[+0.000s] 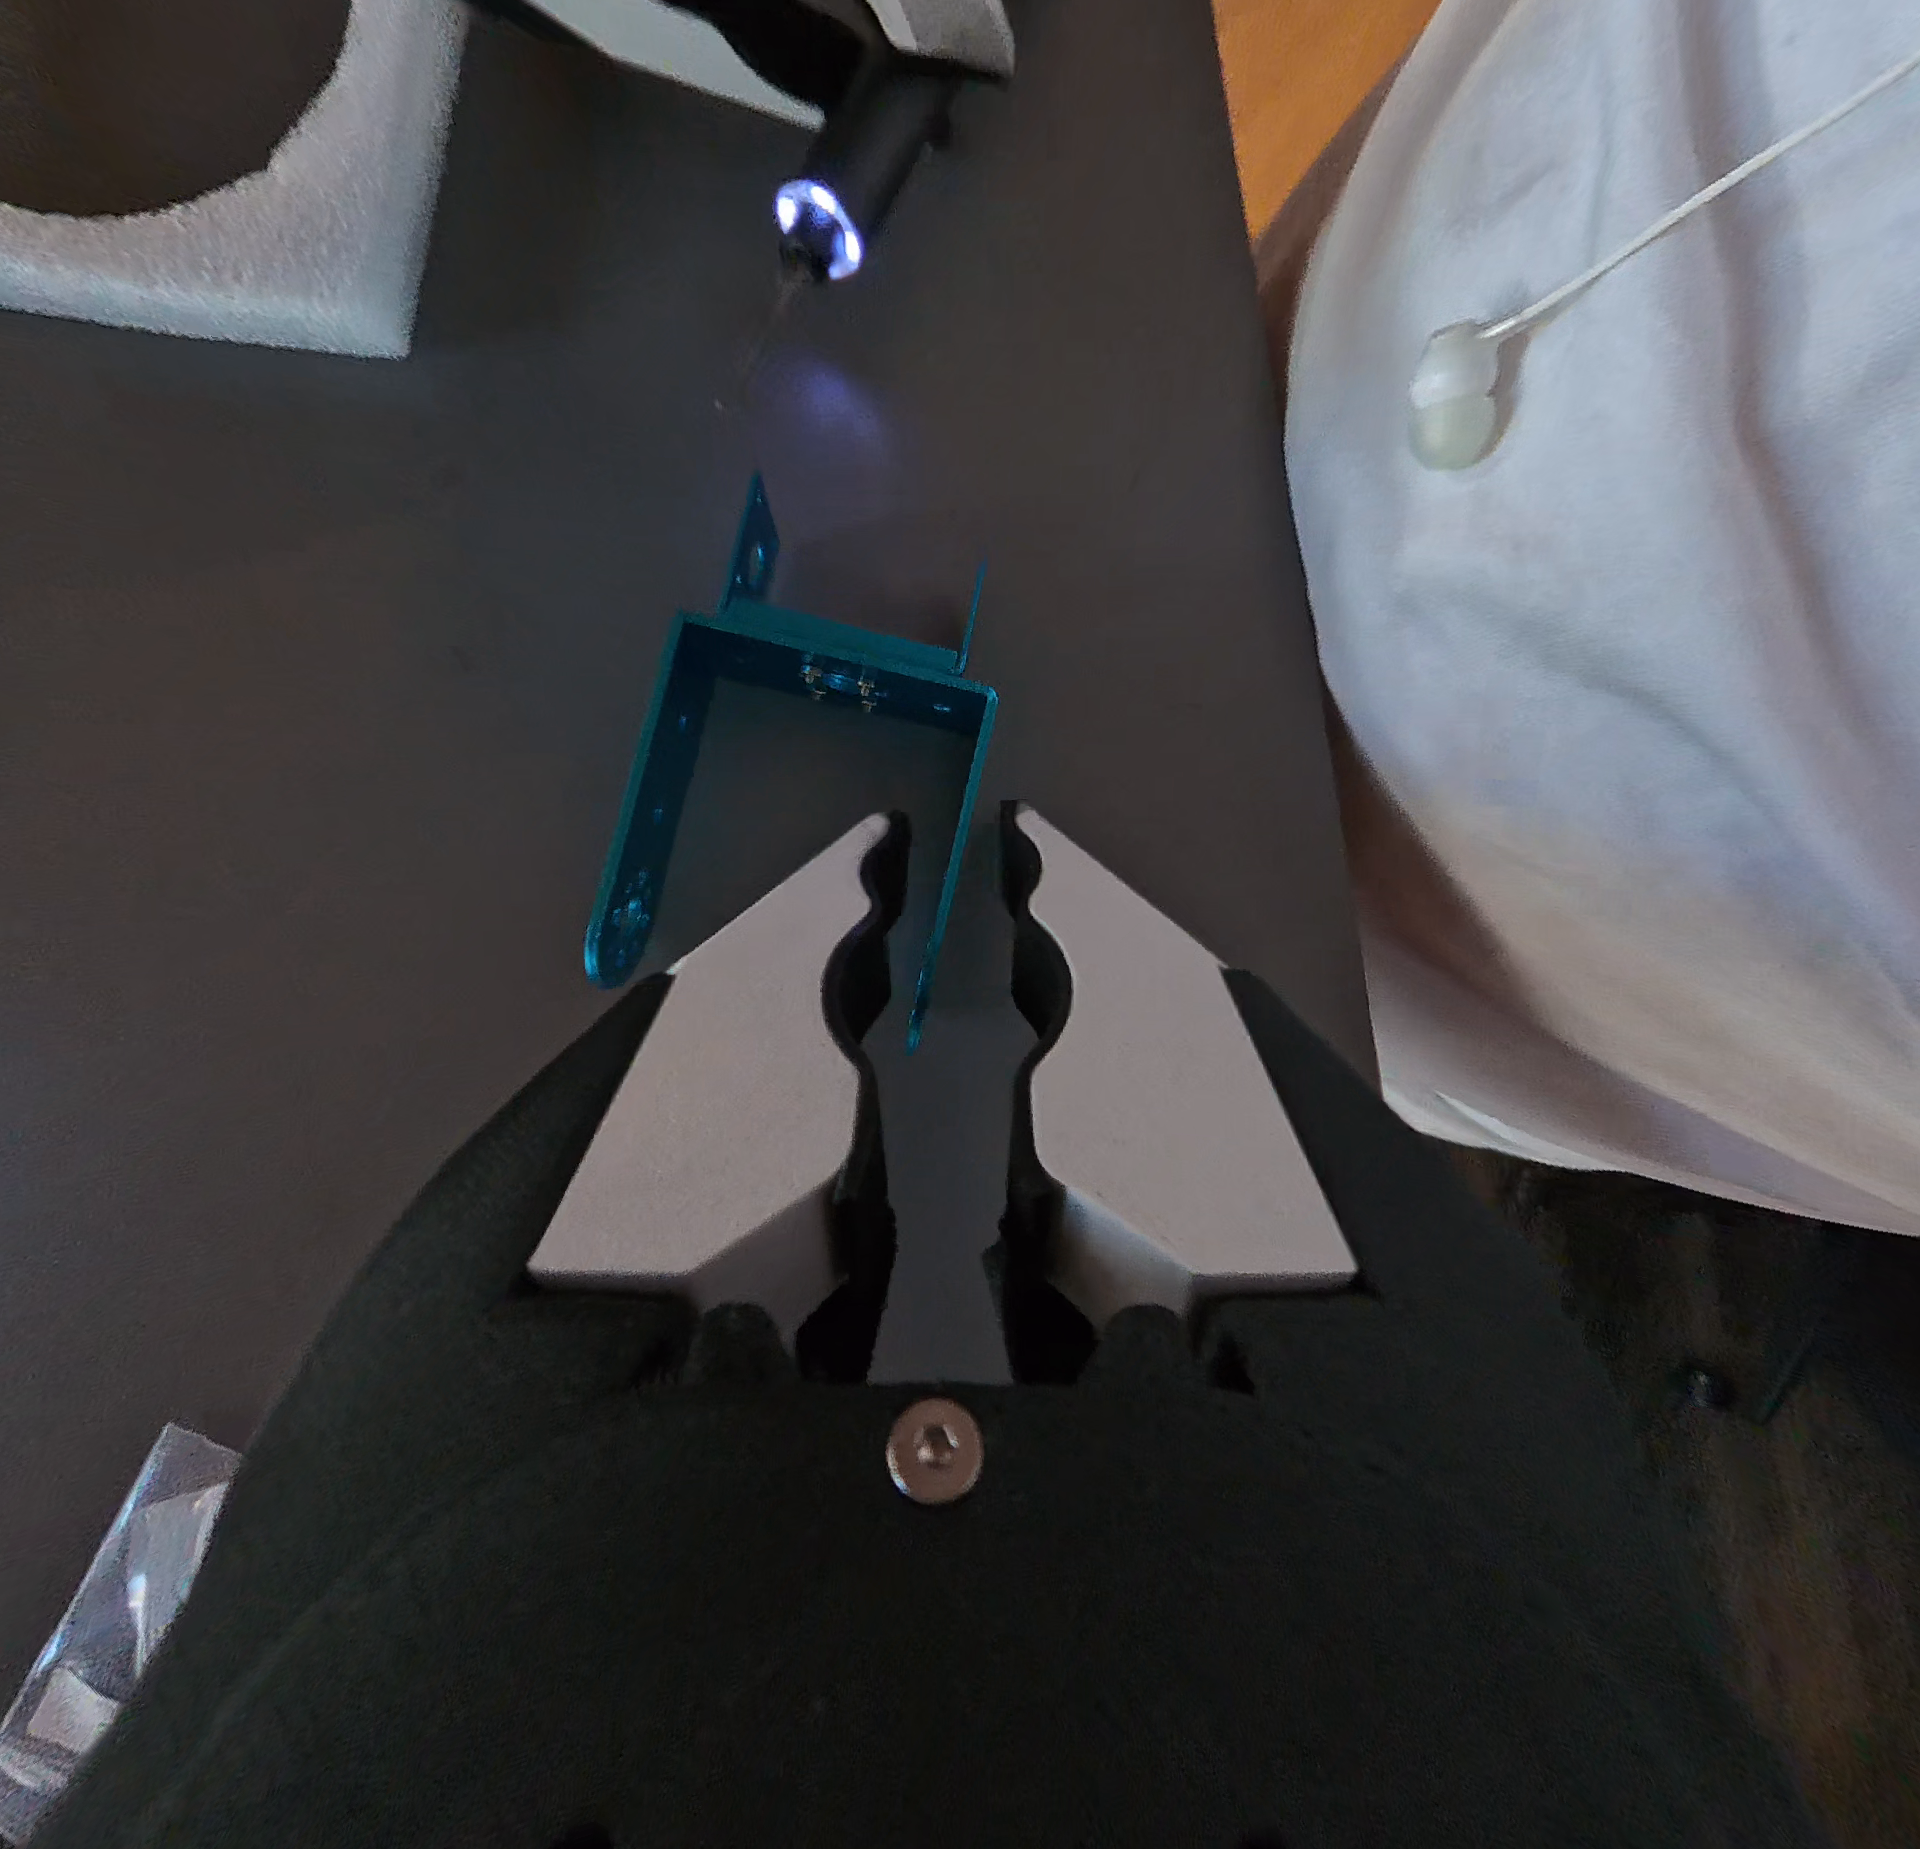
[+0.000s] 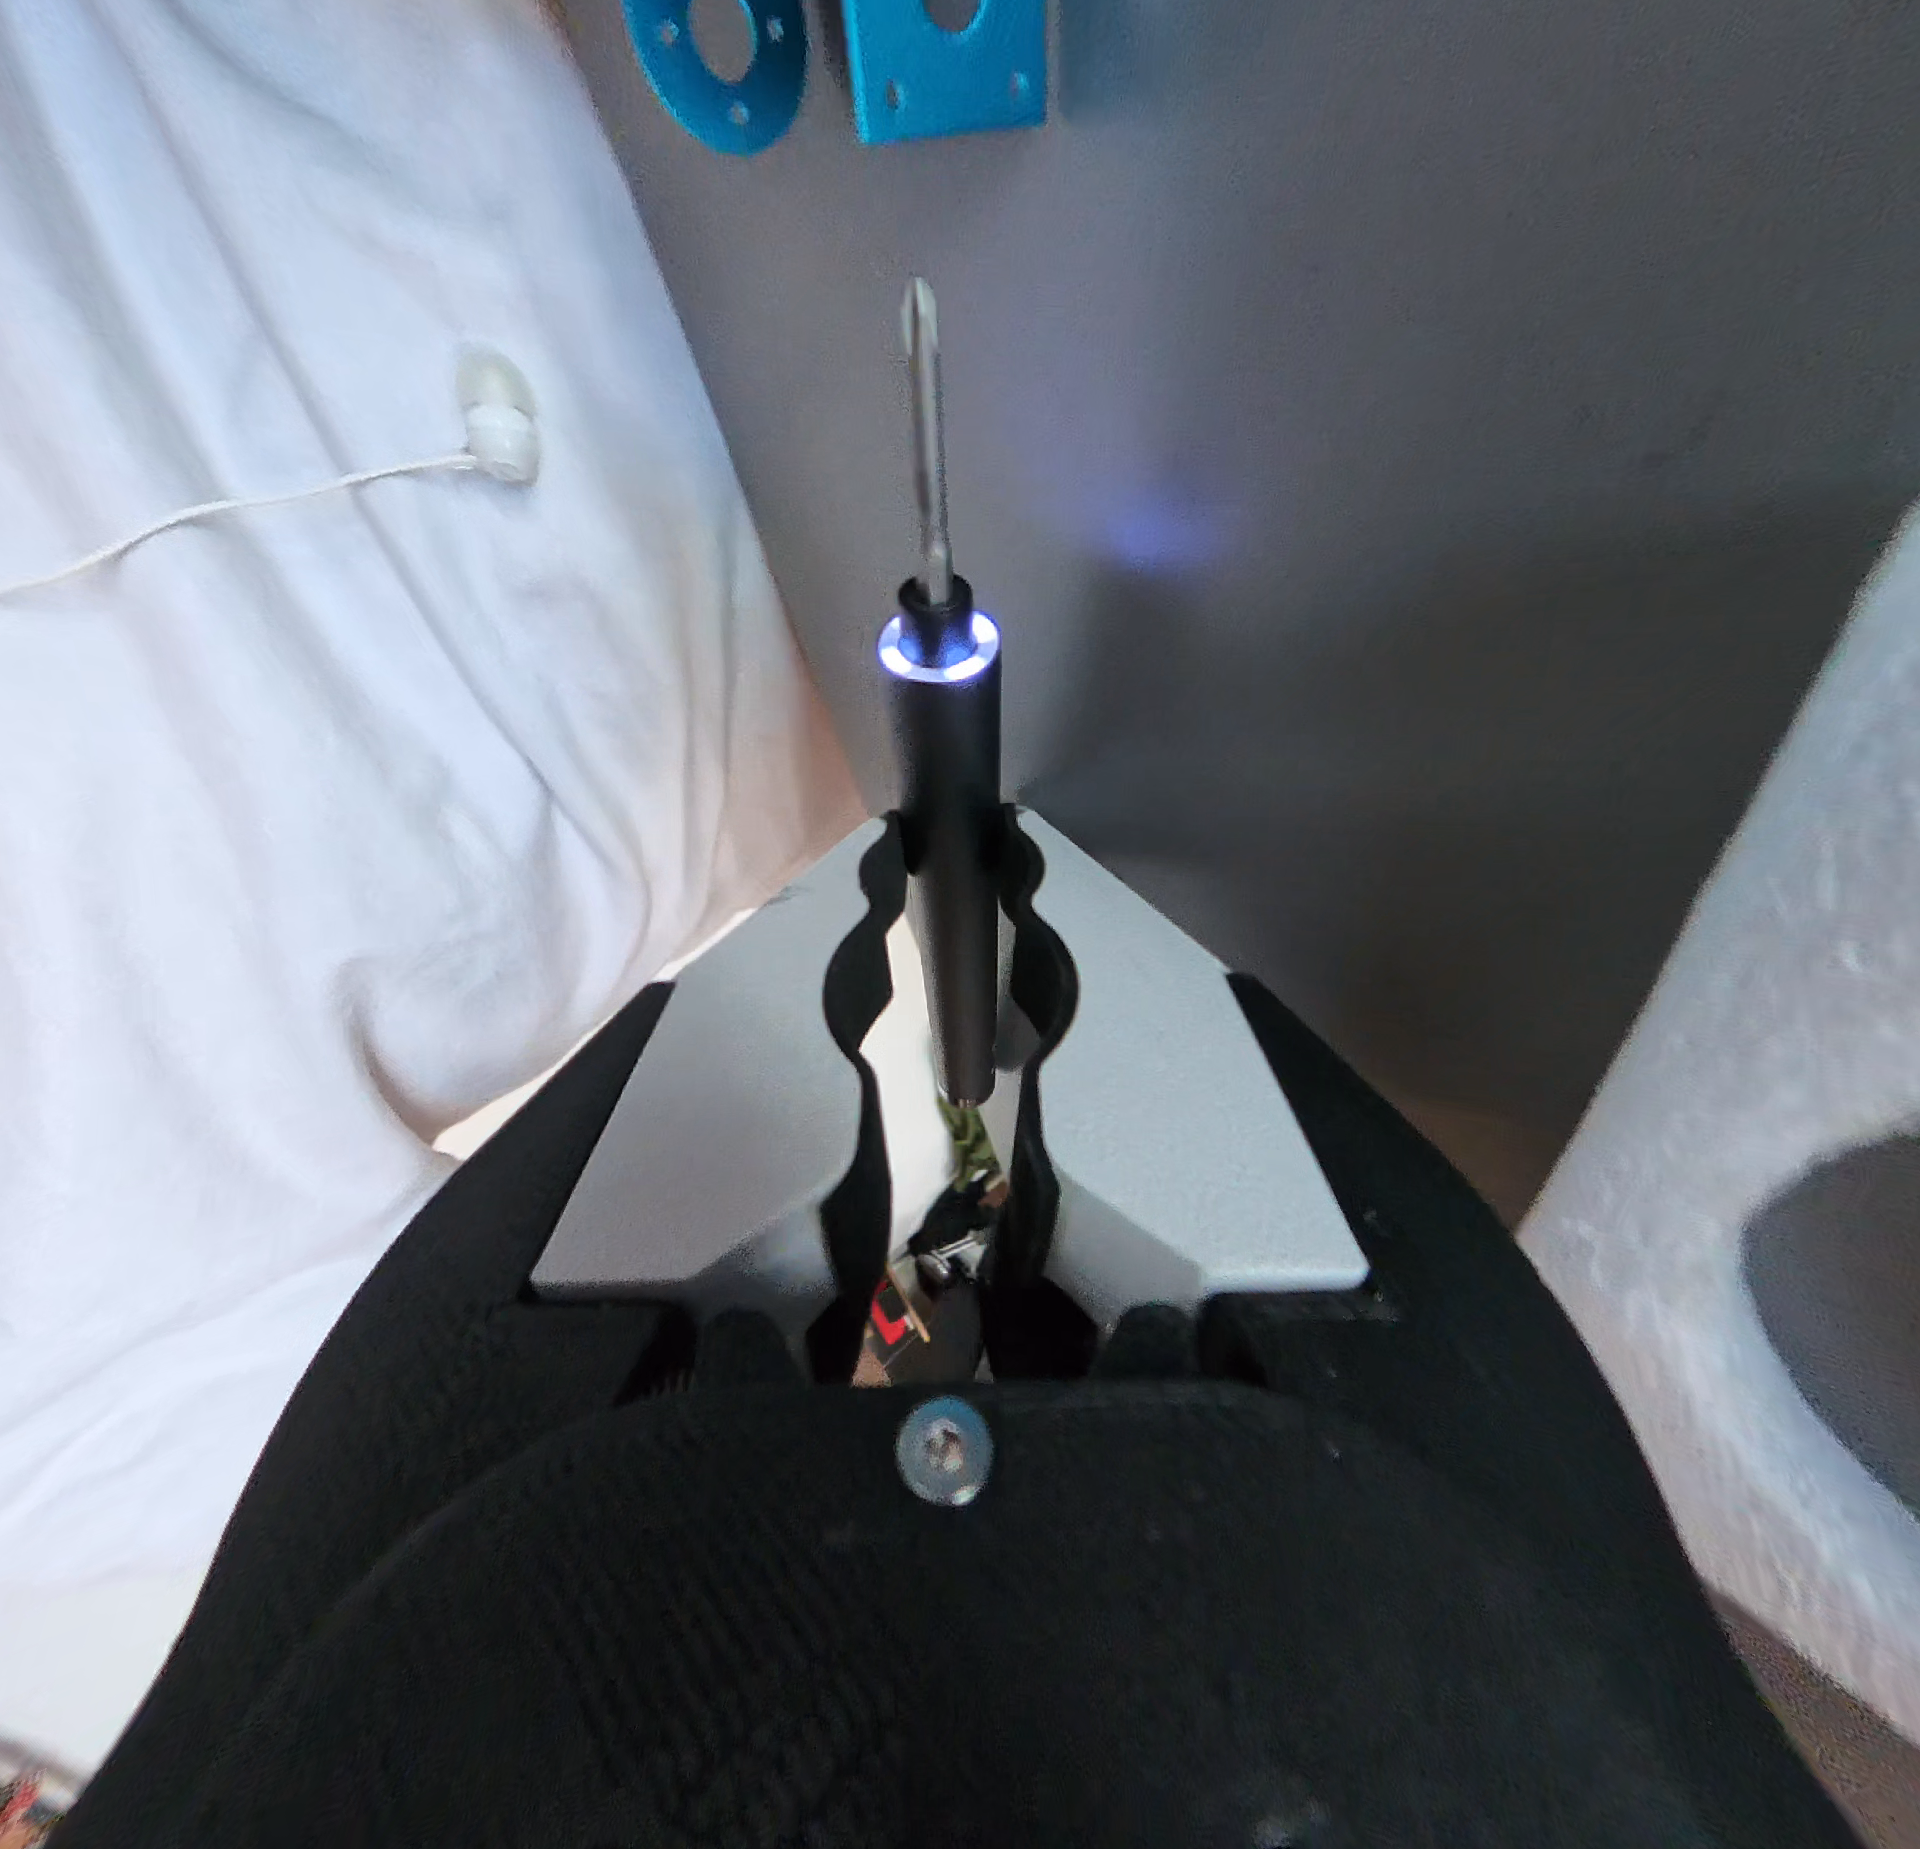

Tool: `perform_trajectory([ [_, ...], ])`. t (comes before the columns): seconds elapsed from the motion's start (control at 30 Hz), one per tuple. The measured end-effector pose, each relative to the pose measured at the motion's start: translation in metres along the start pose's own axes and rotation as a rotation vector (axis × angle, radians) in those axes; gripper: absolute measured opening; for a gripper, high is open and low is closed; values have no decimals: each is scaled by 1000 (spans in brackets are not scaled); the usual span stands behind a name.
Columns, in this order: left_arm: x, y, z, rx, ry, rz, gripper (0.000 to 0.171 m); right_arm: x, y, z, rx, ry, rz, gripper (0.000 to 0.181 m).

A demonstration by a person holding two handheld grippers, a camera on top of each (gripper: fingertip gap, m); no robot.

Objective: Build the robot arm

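A teal U-shaped metal bracket (image 1: pixel 800 760) with a second bracket joined behind it rests on the dark table (image 1: pixel 312 656). My left gripper (image 1: pixel 953 823) is open a little, with the bracket's thin right leg lying between its fingers. My right gripper (image 2: pixel 951 823) is shut on a black electric screwdriver (image 2: pixel 940 739) with a lit ring and a bare bit pointing forward. The screwdriver also shows in the left wrist view (image 1: pixel 842 199), tip just beyond the bracket. In the right wrist view, blue bracket plates (image 2: pixel 940 43) lie ahead of the bit.
A person in a white shirt (image 1: pixel 1610 656) stands at the table's edge, with an earbud on a cord (image 1: pixel 1455 397) hanging on the shirt. A white foam block with a cut-out (image 1: pixel 208 241) lies at the far left. A clear plastic piece (image 1: pixel 104 1591) sits near my left gripper. Some 15 centimeters of space lies between my two pairs of fingers.
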State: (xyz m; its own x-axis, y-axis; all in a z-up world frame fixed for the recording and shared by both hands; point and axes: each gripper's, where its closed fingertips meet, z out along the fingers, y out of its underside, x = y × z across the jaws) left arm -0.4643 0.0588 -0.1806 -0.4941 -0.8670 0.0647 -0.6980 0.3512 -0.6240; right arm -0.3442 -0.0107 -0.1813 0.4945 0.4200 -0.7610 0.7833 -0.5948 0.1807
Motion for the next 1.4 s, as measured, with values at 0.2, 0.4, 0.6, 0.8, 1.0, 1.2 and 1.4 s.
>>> perform_trajectory([
  [0.2,-2,-11,-6,36,-30,-57,1,18,5,-15,59,233,9,16],
  [0.4,8,-47,-68,389,-103,-80,0,25,8,-22,147,383,9,16],
  [0.6,33,-73,-124,597,-208,4,0,32,9,-29,205,487,-1,16],
  [0.8,55,-89,-157,671,-289,71,0,36,1,-37,221,551,-16,16],
  [1.0,62,-71,-175,653,-355,36,0,39,-8,-42,248,625,-24,16],
  [1.2,14,107,-213,45,-717,-315,1,39,-15,-45,314,679,4,16],
  [1.4,-19,226,-248,-143,-781,-541,1,35,-32,-45,365,740,34,17],
])
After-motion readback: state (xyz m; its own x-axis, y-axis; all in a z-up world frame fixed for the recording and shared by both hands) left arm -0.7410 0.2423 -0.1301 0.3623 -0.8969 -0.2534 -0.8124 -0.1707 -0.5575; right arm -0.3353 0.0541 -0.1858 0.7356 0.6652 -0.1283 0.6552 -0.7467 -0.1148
